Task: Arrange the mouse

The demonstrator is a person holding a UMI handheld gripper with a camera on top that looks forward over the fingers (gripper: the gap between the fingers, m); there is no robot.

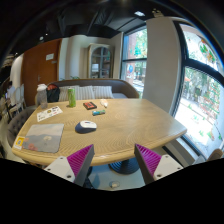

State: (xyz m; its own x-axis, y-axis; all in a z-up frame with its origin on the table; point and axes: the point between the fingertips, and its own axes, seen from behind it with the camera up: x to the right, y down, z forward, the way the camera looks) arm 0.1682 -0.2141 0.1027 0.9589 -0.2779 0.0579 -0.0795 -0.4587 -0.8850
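A small grey-white mouse (pixel 88 126) lies on the round wooden table (pixel 130 125), just right of a grey mouse mat (pixel 45 137) at the table's left side. My gripper (pixel 114 160) is open and empty, held back from the table's near edge, with the purple pads (pixel 78 161) wide apart. The mouse lies well beyond the fingers, ahead and to the left.
On the far part of the table stand a green bottle (pixel 71 97), a white jug (pixel 41 96), a small dark box (pixel 90 105), a teal item (pixel 98 112) and papers (pixel 48 114). A sofa (pixel 95 89) runs behind. Large windows (pixel 205 85) are at the right. The table's pedestal base (pixel 118 165) shows between the fingers.
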